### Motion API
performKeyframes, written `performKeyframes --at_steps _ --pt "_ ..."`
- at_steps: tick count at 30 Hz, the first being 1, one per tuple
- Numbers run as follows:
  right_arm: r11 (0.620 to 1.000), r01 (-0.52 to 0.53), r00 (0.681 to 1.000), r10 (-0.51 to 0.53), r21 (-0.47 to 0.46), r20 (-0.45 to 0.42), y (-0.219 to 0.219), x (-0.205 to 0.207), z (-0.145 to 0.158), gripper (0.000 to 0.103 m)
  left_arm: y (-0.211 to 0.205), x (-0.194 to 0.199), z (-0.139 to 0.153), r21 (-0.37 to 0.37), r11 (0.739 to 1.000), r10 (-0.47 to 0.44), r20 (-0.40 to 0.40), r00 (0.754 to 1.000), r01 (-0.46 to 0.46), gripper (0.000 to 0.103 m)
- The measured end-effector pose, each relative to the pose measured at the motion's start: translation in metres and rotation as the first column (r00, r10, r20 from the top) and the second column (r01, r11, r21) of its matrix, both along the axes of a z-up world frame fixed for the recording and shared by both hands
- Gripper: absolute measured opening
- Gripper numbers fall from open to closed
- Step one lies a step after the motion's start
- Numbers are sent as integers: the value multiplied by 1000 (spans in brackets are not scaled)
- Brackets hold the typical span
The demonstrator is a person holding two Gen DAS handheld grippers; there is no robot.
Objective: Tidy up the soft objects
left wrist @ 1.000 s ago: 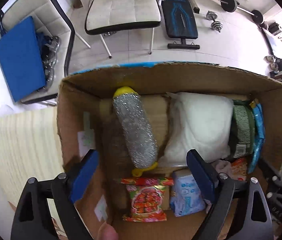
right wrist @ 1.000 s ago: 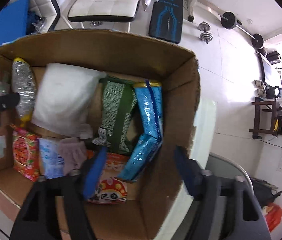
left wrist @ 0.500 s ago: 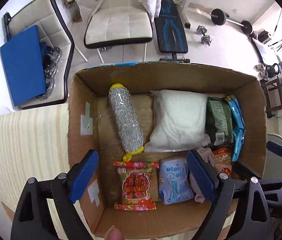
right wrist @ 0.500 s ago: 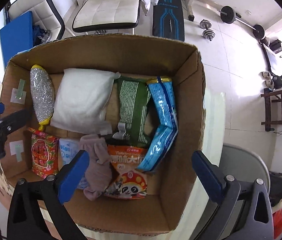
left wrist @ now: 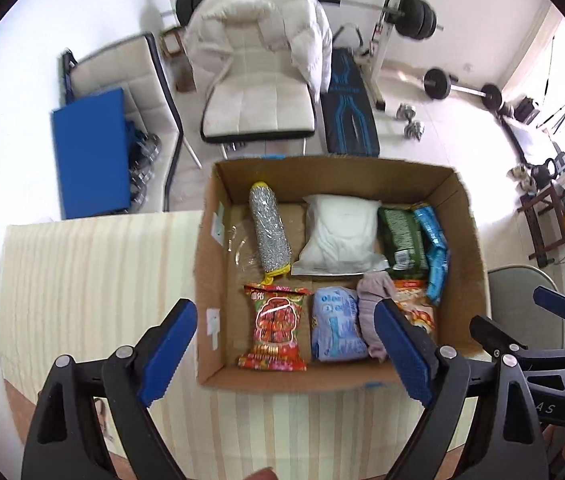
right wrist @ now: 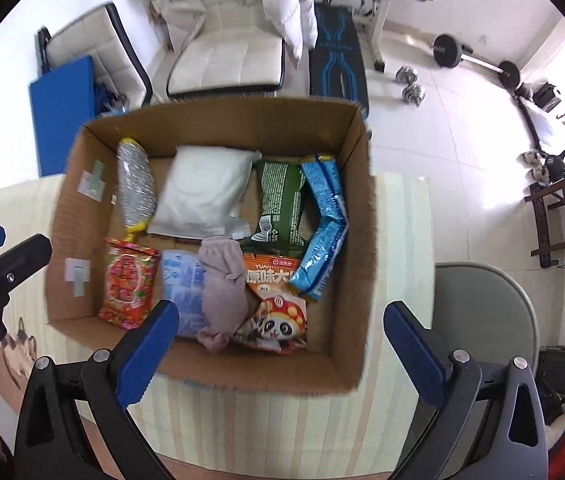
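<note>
Both the left gripper (left wrist: 284, 340) and right gripper (right wrist: 278, 340) hover with jaws wide, empty, above the cardboard box (right wrist: 356, 208); pink cloth (right wrist: 222, 280) lies inside near the front.

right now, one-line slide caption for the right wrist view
Open right tool above a brown cardboard box packed with snack bags, a white pillow pack and a pink cloth.

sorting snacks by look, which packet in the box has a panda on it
The orange packet at the box's near edge, between the pink cloth and the blue packet; no other wrapper shows a panda.
</note>
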State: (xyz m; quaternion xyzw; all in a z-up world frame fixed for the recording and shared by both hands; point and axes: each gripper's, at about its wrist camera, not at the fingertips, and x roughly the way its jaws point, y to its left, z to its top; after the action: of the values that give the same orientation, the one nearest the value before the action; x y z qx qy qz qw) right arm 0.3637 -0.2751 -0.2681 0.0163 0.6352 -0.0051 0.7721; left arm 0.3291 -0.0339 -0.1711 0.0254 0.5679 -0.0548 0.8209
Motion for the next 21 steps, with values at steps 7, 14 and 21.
performKeyframes --at_steps 7,14,21 --pt "1000 -21 993 19 12 120 -2 -62 72 103 2 -71 58 -8 1000 19 113 993 -18 91" --pt "1000 -24 976 19 19 218 -7 -130 140 103 -4 -131 103 9 1000 -2 166 986 0 91" --pt "1000 17 955 -18 9 296 -13 -187 187 103 -2 -176 136 21 1000 7 225 974 -12 91"
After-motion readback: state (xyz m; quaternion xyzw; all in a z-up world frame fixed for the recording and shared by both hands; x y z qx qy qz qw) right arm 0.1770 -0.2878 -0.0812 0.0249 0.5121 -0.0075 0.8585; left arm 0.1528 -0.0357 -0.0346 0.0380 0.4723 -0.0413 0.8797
